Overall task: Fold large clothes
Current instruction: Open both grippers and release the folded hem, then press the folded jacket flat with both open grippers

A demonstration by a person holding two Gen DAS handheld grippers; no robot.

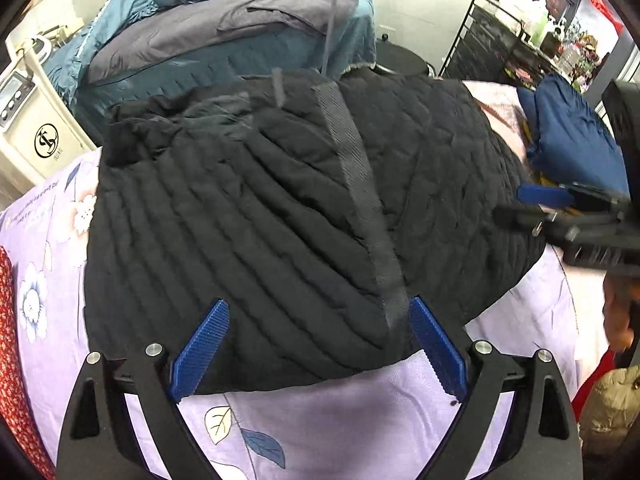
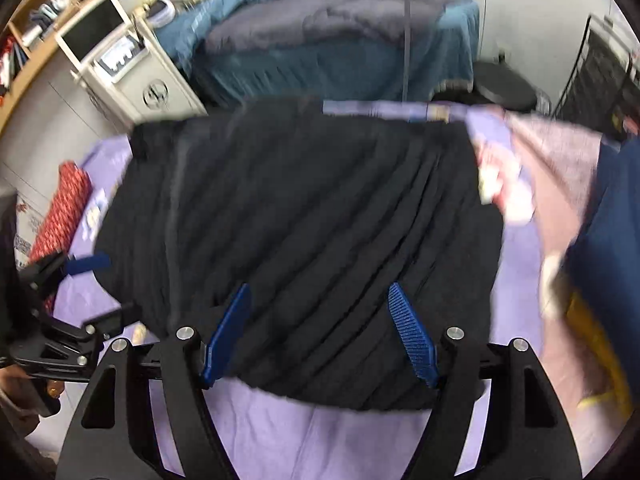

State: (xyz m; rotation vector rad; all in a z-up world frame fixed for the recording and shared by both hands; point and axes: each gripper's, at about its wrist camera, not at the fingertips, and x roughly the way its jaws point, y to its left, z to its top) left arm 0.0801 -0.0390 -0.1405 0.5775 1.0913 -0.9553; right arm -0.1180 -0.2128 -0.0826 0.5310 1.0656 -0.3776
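Note:
A black quilted jacket [image 1: 280,208] lies folded into a rough square on the lilac flowered sheet [image 1: 328,420]; a grey ribbed strip [image 1: 352,184] runs down its middle. It also shows in the right wrist view [image 2: 304,216], blurred. My left gripper [image 1: 318,320] is open, its blue pads over the jacket's near edge, holding nothing. My right gripper [image 2: 320,300] is open over the near edge too, empty. The right gripper shows at the right of the left wrist view [image 1: 536,204], beside the jacket. The left gripper shows at the left of the right wrist view [image 2: 86,276].
A navy folded garment [image 1: 576,140] and pink cloth [image 1: 500,104] lie at the right. A red patterned cloth [image 1: 16,360] lies at the left edge. Behind stand a teal-covered bed [image 1: 224,48], a white machine [image 1: 32,120] and a black rack [image 1: 492,40].

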